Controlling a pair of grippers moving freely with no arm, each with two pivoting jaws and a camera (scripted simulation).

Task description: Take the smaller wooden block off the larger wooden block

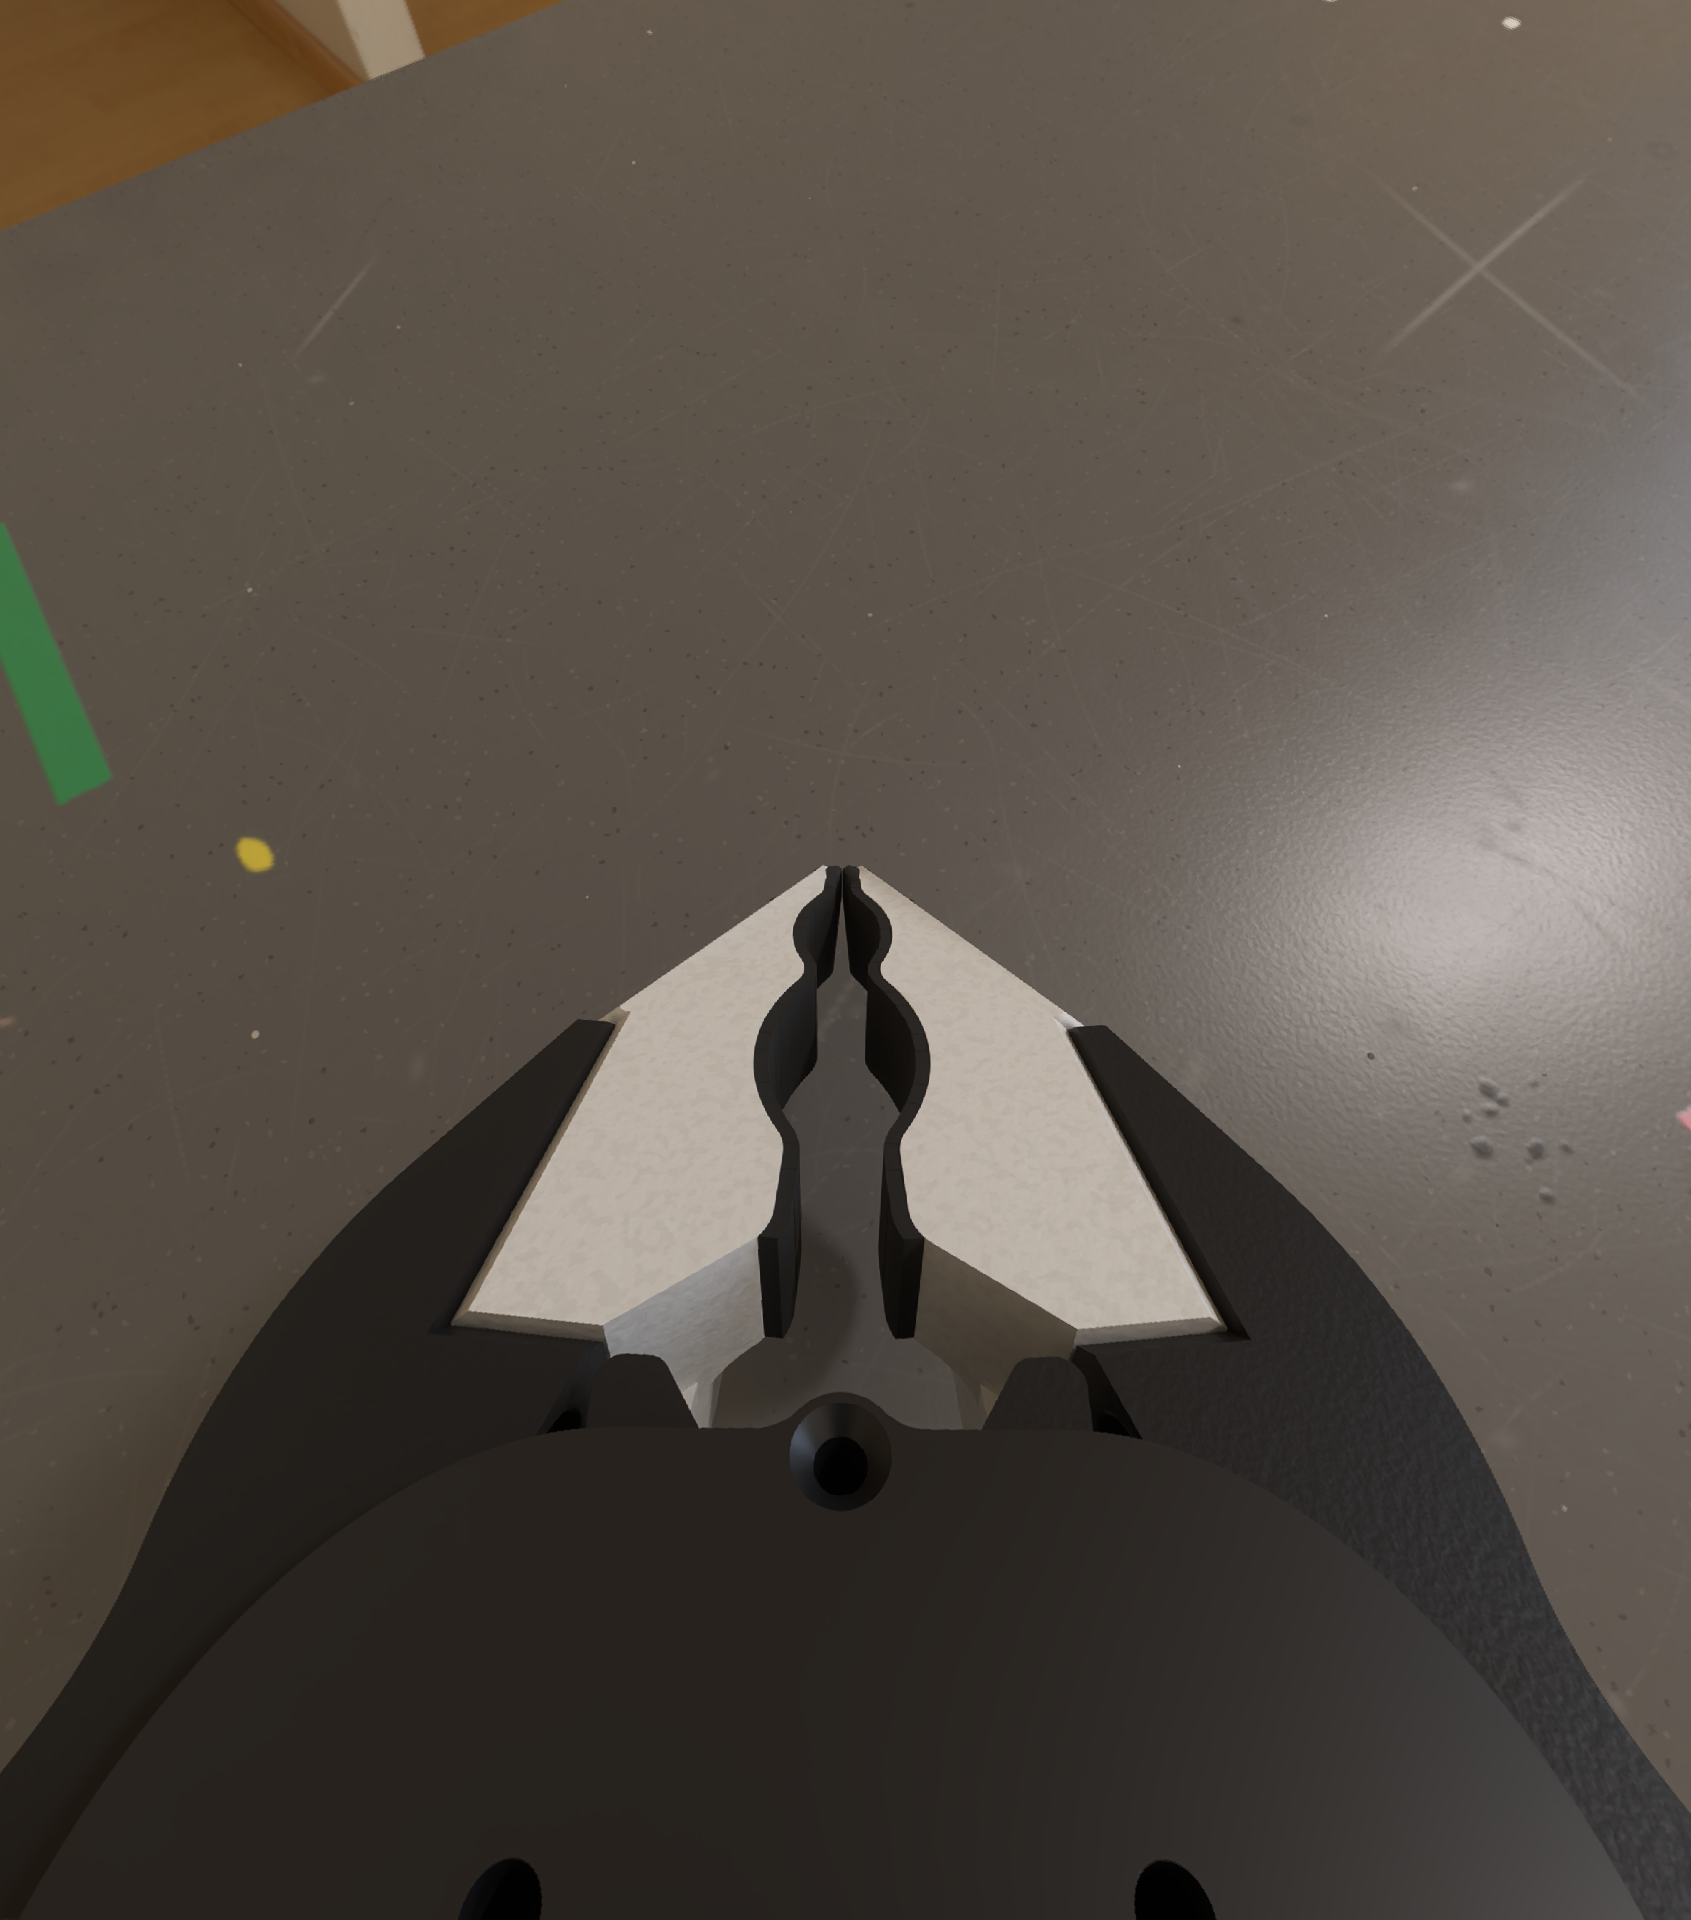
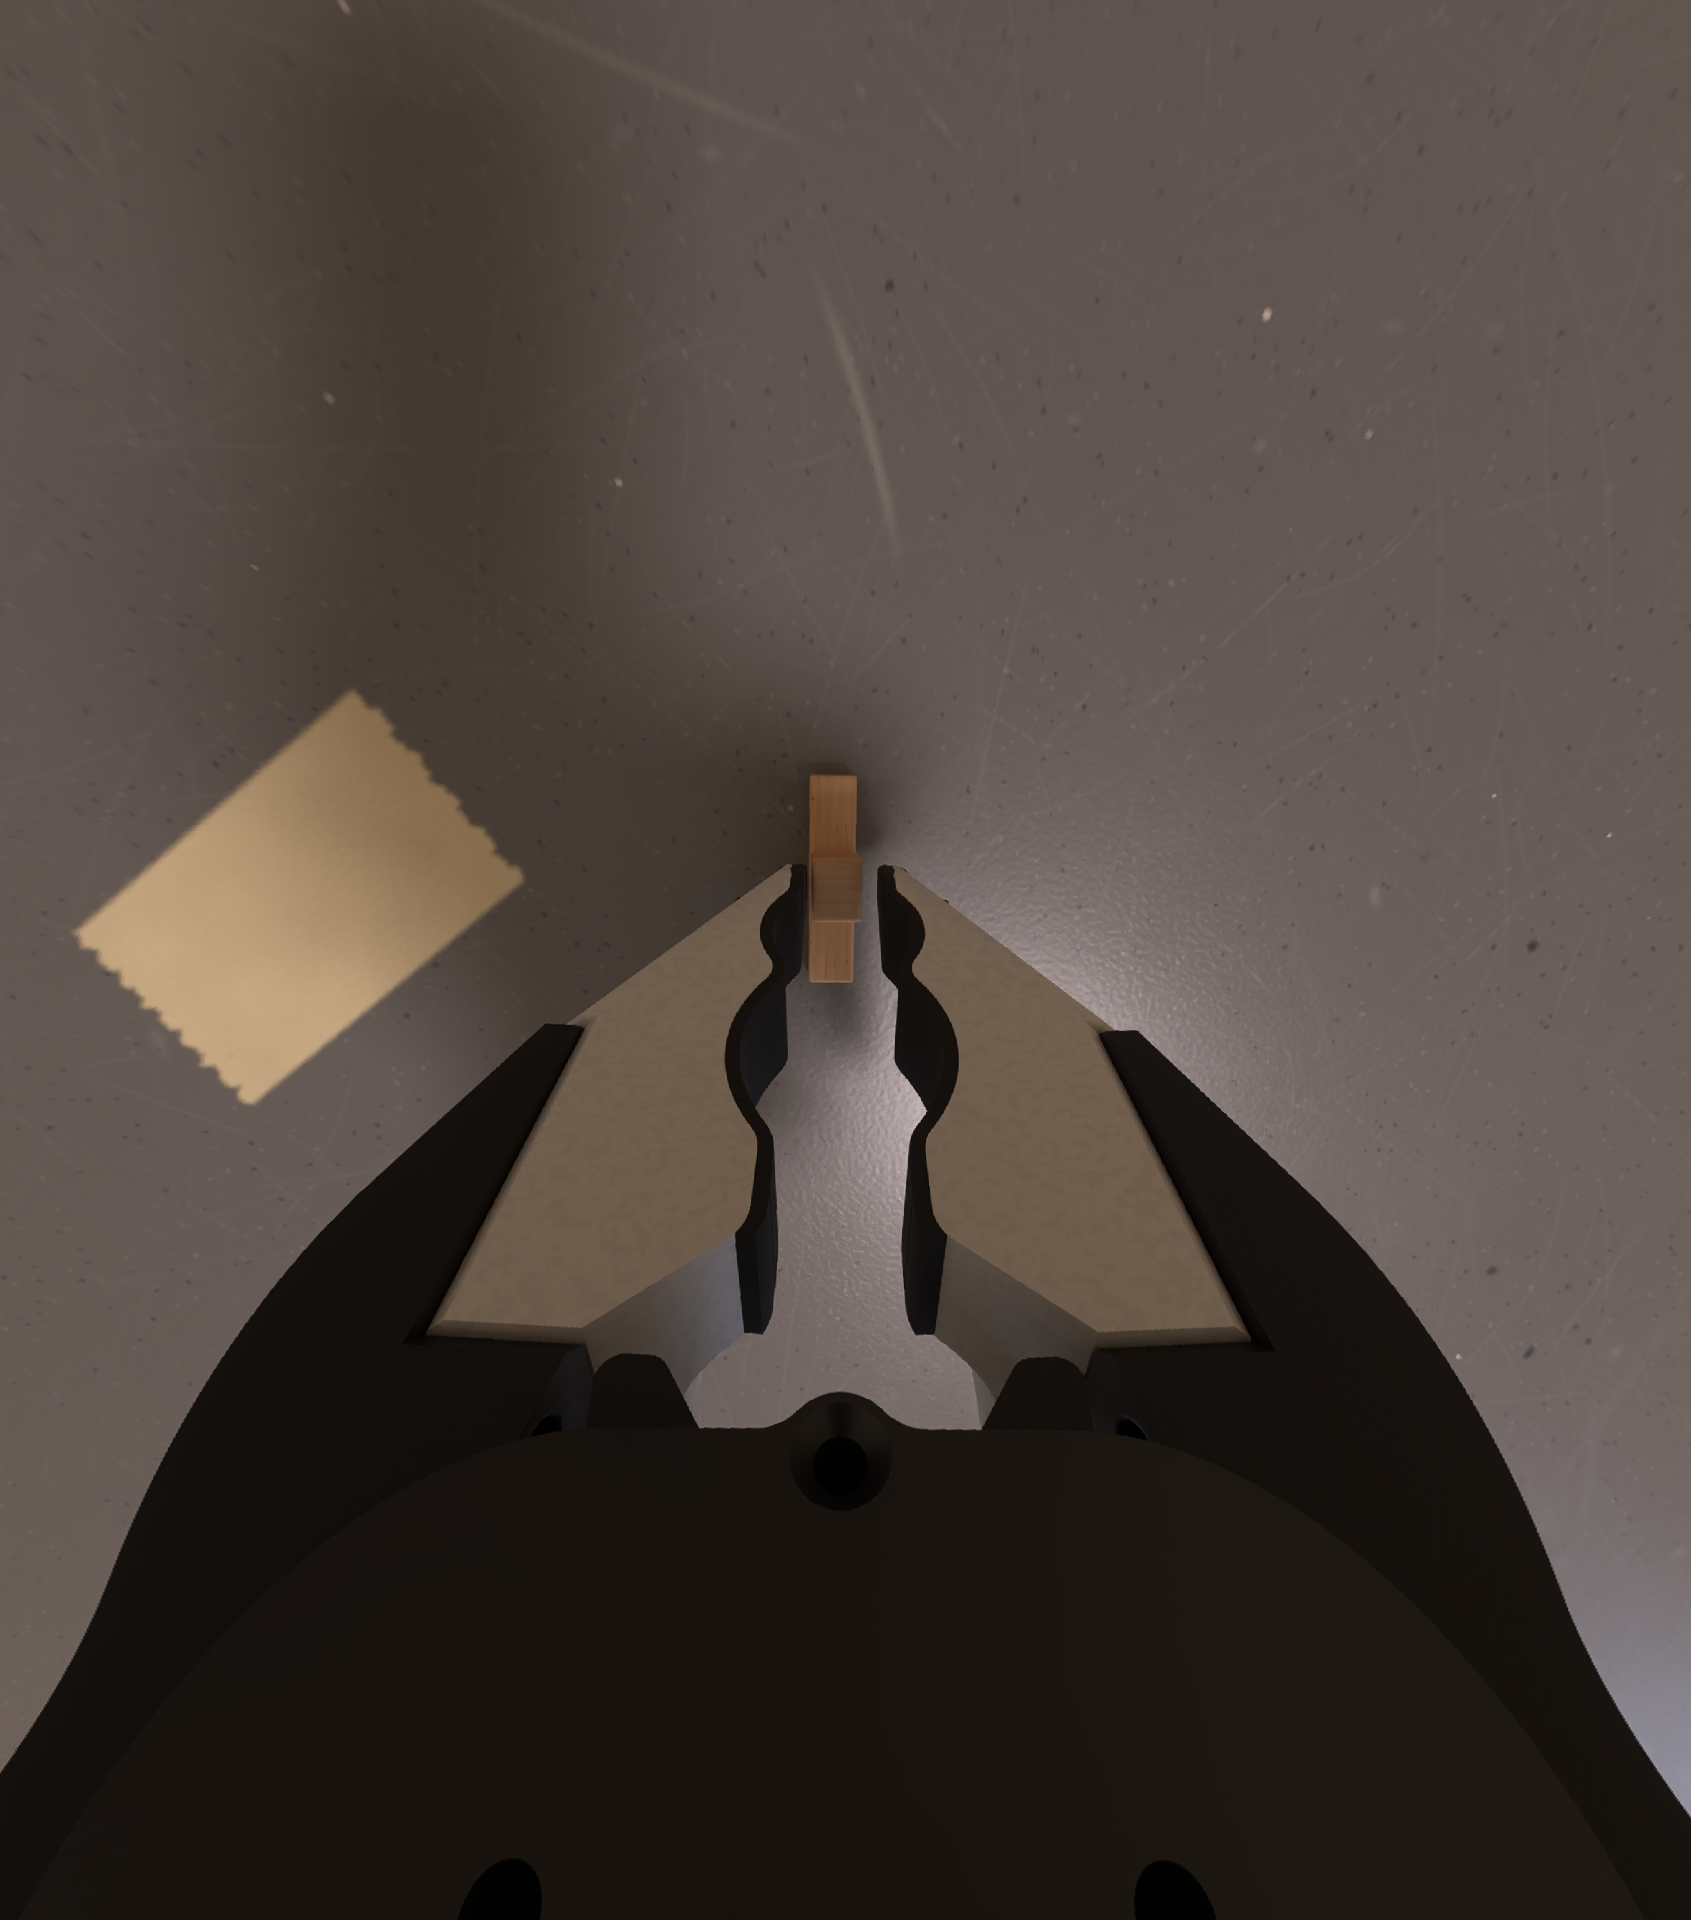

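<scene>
In the right wrist view a long, narrow larger wooden block (image 2: 833, 816) lies on the dark grey table, pointing away from me. The smaller wooden block (image 2: 836, 889) sits on its middle. My right gripper (image 2: 839, 875) looks down from above, its jaws a little apart on either side of the smaller block. The left fingertip (image 2: 791, 883) is close against the block, and the right fingertip (image 2: 889, 883) stands a small gap away. My left gripper (image 1: 841, 873) is shut and empty above bare table. No block shows in the left wrist view.
A tan rectangular patch (image 2: 301, 894) lies flat on the table left of the blocks. In the left wrist view there is a green tape strip (image 1: 30, 665) at the left, yellow and pink spots, and the table edge (image 1: 197, 166) with wooden floor beyond at the upper left.
</scene>
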